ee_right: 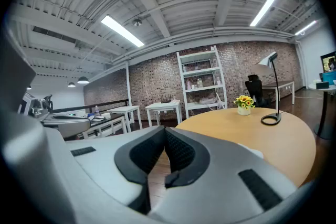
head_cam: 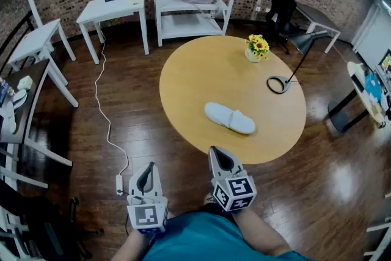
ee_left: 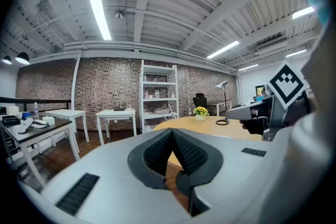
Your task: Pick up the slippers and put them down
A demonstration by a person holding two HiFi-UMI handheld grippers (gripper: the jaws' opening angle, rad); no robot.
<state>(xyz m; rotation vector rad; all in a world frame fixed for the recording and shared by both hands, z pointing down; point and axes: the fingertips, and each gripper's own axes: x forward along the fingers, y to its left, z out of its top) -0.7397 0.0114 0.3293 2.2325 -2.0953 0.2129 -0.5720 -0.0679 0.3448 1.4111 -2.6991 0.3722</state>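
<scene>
Currently: white slippers (head_cam: 230,118), lying together on round table (head_cam: 183,82).
My left gripper (head_cam: 146,168) and right gripper (head_cam: 219,154), both clenched on nothing, near side, apart from the slippers.

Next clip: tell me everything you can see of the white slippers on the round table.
The white slippers look like soft fabric and read as one long flat shape; whether two lie stacked I cannot tell. They lie flat on the round wooden table, towards its near edge, slanting from upper left to lower right in the head view. Only the tabletop touches them; the flowers and lamp base stand apart.
</scene>
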